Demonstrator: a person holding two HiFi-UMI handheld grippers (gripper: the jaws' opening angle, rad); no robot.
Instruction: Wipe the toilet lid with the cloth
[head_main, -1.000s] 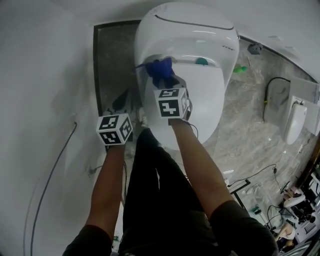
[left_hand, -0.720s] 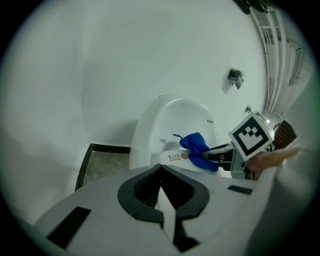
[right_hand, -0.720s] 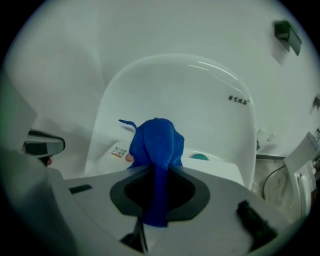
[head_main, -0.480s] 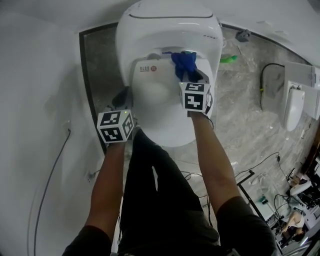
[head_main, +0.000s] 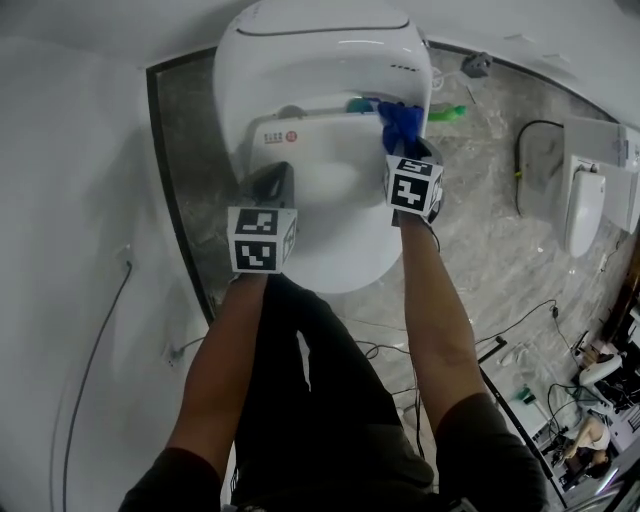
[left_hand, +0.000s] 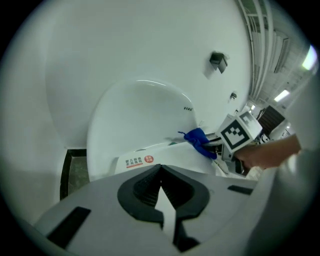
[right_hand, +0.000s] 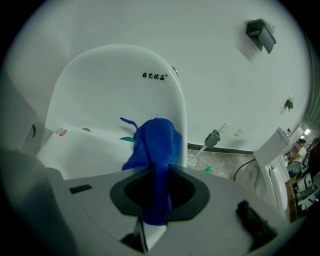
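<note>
The white toilet lid (head_main: 335, 215) lies down, with a red-and-white label (head_main: 277, 135) near its hinge. A blue cloth (head_main: 402, 124) rests on the lid's rear right corner, and my right gripper (head_main: 408, 148) is shut on it. In the right gripper view the cloth (right_hand: 157, 145) bunches out past the jaws, which clamp its tail. My left gripper (head_main: 275, 182) is shut and holds nothing; it hovers over the lid's left side. The left gripper view shows its jaws meeting at their tips (left_hand: 161, 172), with the cloth (left_hand: 199, 141) to the right beyond them.
White wall runs along the left. Grey marble floor (head_main: 480, 250) lies to the right with cables, a green item (head_main: 452, 112) and a white appliance (head_main: 585, 225). The person's dark trousers (head_main: 310, 400) stand just before the bowl. A small fixture (right_hand: 261, 34) hangs on the wall.
My right gripper has dragged the cloth from the lid's rear left across to its rear right. My left gripper has shifted from beside the bowl to over the lid's left side.
</note>
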